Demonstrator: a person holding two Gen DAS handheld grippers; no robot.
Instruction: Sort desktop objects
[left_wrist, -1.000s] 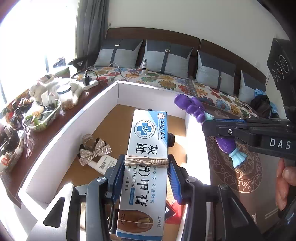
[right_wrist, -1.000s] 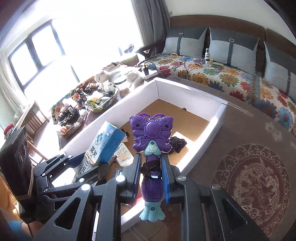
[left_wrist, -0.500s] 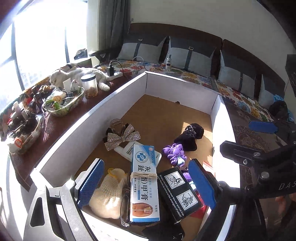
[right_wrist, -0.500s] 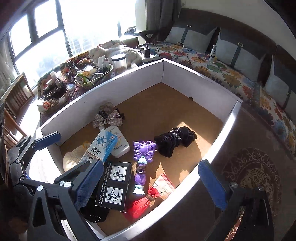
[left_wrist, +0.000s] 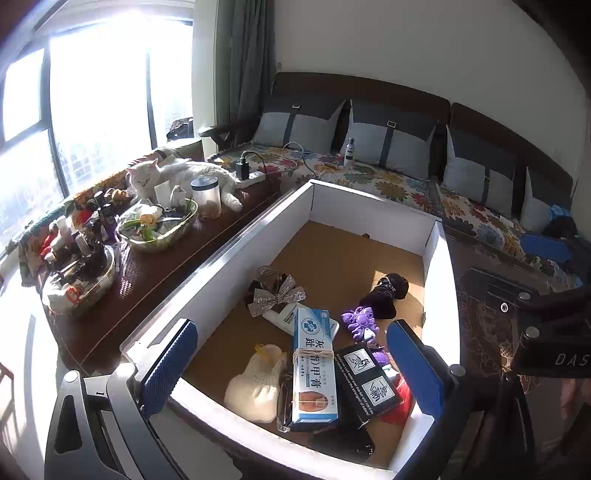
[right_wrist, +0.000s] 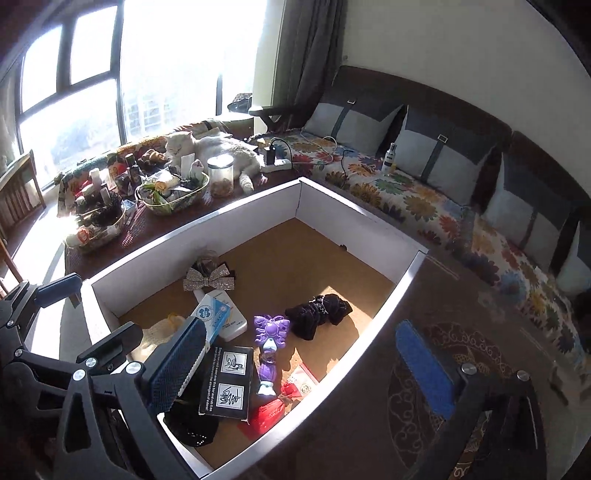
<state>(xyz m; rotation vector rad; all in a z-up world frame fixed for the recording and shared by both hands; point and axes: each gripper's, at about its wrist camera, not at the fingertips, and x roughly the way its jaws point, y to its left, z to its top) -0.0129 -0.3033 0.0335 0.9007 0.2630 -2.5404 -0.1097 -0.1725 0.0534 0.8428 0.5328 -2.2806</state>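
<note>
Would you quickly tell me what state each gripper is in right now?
Left gripper: open, holding nothing.
Right gripper: open, holding nothing.

A white cat (left_wrist: 184, 173) lies at upper left on the dark wooden bench (left_wrist: 155, 266), behind a clear lidded jar (left_wrist: 207, 197). Grey cushions (left_wrist: 391, 142) line the floral-covered sofa (left_wrist: 373, 181) across the top.

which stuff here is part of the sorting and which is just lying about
Job: white box, nail cream carton, purple butterfly toy, black card box, silver bow, black cloth.
Lying about: cat, glass jar, snack bowls, cushions.
</note>
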